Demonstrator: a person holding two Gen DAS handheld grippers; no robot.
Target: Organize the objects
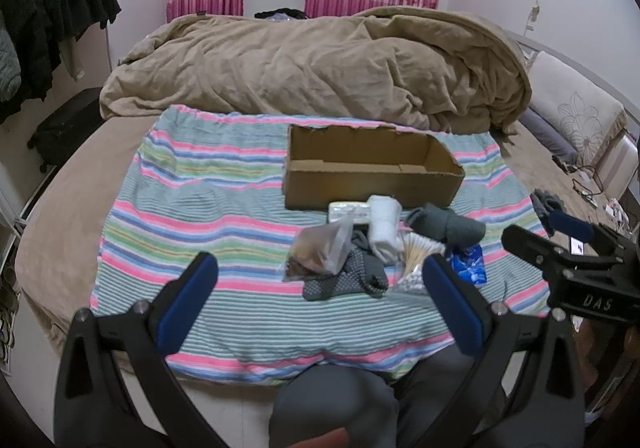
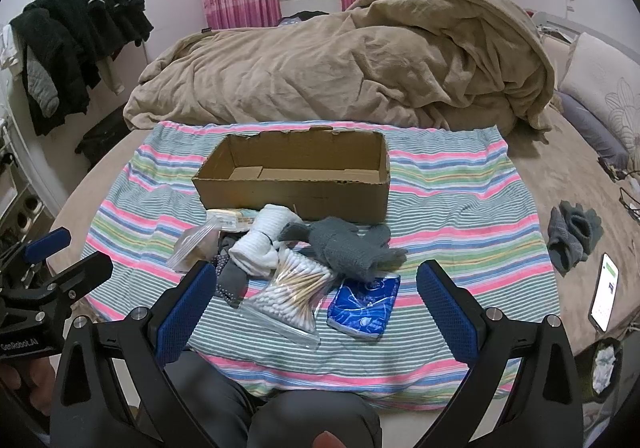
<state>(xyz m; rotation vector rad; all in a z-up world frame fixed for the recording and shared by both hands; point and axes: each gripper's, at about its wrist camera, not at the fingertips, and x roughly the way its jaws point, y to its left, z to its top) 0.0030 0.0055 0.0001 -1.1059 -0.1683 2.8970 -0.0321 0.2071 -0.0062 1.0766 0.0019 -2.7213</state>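
Observation:
An empty open cardboard box (image 1: pixel 372 176) (image 2: pixel 296 178) lies on the striped cloth (image 1: pixel 192 216) (image 2: pixel 460 200). In front of it is a pile: a white sock roll (image 2: pixel 262 244) (image 1: pixel 384 226), grey gloves (image 2: pixel 352 244) (image 1: pixel 448 226), a bag of cotton swabs (image 2: pixel 288 296) (image 1: pixel 416 252), a blue tissue pack (image 2: pixel 366 304) (image 1: pixel 470 264), a clear zip bag with brown contents (image 1: pixel 320 248) (image 2: pixel 196 244), dark dotted socks (image 1: pixel 348 276) and a flat white packet (image 1: pixel 346 210). My left gripper (image 1: pixel 320 276) is open just before the pile. My right gripper (image 2: pixel 316 280) is open, over the swabs and tissue pack.
A rumpled tan blanket (image 2: pixel 340 64) fills the back of the bed. A grey glove pair (image 2: pixel 572 236) and a phone (image 2: pixel 604 292) lie on the right. Dark clothes (image 2: pixel 76 48) hang at left. The person's knees (image 2: pixel 280 420) are at the bed's near edge.

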